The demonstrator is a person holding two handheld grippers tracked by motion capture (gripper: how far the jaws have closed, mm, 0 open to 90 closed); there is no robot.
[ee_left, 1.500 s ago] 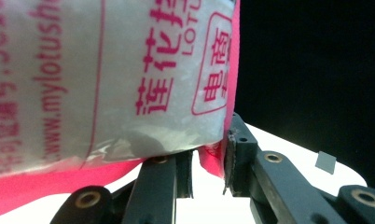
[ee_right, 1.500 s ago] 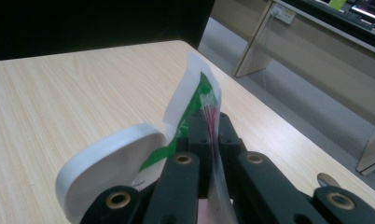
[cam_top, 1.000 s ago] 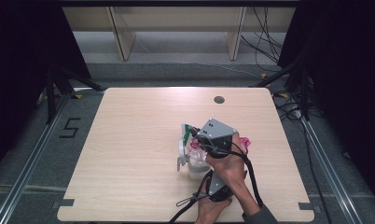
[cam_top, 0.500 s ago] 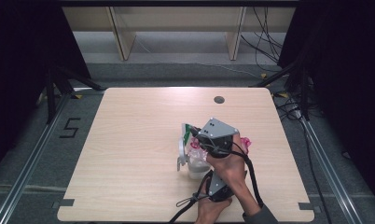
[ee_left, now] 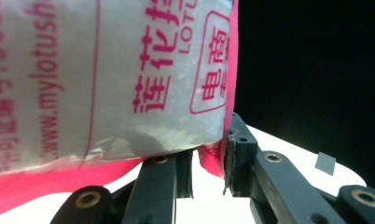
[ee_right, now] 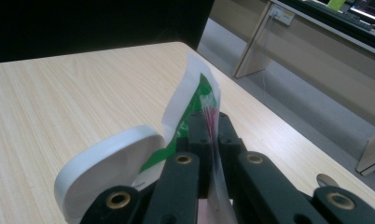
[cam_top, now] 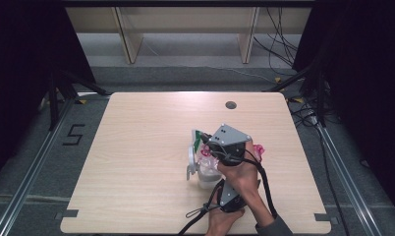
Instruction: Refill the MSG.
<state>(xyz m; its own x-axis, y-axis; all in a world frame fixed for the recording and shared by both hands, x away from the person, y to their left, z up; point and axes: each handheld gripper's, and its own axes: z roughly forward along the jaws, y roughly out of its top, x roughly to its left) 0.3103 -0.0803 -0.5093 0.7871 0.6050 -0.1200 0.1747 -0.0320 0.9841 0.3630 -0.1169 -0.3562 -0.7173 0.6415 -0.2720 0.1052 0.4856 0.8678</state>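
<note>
High view: a wooden table [cam_top: 136, 162], with a person's two hands crossed near its front edge, working on a translucent plastic bag [cam_top: 205, 164] with pink print. The right gripper [cam_top: 220, 147] points away from the person and is clenched on the bag's thin top edge [ee_right: 212, 140], apparently to hold the mouth taut. The left gripper [cam_top: 220, 189], just behind it, pinches a pink fold [ee_left: 216, 158] of the bag between nearly closed jaws. A white disc [ee_right: 106, 172] sits beside the right jaws.
</note>
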